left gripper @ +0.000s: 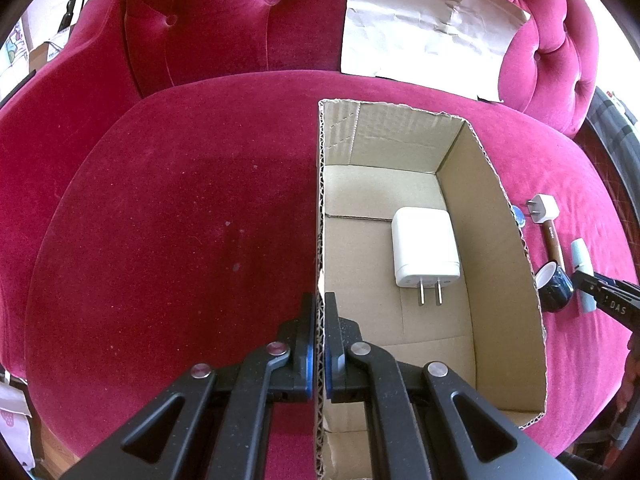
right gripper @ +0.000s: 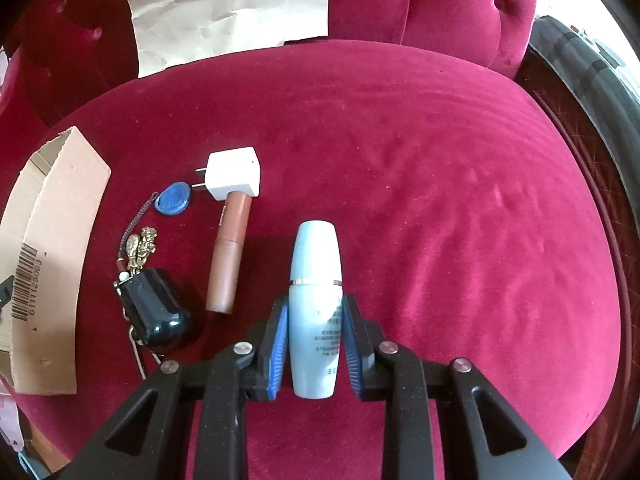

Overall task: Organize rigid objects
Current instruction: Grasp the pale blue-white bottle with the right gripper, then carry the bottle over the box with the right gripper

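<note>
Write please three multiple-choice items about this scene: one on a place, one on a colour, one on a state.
1. Where does the large white wall charger lie?
A. Inside the open brown cardboard box
B. On the paper sheet
C. Between the right gripper's pads

2. What colour is the slim plastic bottle at the right gripper?
A. Dark green
B. Pale blue
C. Yellow

3. What is the left gripper doing?
A. Hanging open over the cushion
B. Holding the brown tube
C. Clamping the box wall

Answers:
1. A: the left wrist view shows the charger flat on the box floor, prongs towards the camera.
2. B: the bottle between the blue pads is pale blue.
3. C: the corrugated edge of the wall runs up between the closed pads.
</note>
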`<state>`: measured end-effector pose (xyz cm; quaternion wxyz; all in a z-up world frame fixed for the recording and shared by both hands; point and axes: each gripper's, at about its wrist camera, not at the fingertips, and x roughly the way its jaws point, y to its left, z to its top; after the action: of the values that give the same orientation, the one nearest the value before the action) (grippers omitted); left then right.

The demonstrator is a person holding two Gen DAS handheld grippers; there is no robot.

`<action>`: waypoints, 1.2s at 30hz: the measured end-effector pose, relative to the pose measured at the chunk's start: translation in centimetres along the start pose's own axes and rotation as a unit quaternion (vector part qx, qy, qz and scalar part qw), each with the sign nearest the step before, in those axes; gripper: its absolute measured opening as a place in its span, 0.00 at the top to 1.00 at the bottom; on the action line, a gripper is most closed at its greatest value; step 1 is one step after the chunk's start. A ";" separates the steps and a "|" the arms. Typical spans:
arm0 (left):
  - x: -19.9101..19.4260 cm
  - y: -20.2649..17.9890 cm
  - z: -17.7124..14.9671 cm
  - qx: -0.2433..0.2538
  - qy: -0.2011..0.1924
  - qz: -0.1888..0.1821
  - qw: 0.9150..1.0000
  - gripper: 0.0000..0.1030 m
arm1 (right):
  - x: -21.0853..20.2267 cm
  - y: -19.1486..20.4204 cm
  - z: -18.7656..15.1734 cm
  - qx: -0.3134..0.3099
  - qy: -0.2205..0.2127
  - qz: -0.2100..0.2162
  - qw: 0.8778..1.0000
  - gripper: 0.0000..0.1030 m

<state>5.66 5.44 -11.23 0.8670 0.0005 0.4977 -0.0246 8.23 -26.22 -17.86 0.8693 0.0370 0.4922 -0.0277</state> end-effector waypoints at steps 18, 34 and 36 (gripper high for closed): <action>-0.1 -0.2 -0.1 -0.001 -0.001 0.001 1.000 0.97 | -4.3 1.3 1.0 0.005 -0.042 0.002 0.999 0.74; 0.0 -0.3 -0.1 -0.001 -0.001 0.001 1.000 0.97 | -7.8 4.9 2.3 -0.014 -0.092 0.024 0.995 0.74; 0.0 -0.3 -0.1 -0.001 -0.002 0.001 1.000 0.97 | -8.3 5.5 2.4 -0.018 -0.098 0.030 0.995 0.74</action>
<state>5.61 5.16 -11.27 0.8678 0.0004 0.4964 -0.0231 6.51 -20.87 -9.32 0.9144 0.0327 0.4035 0.0037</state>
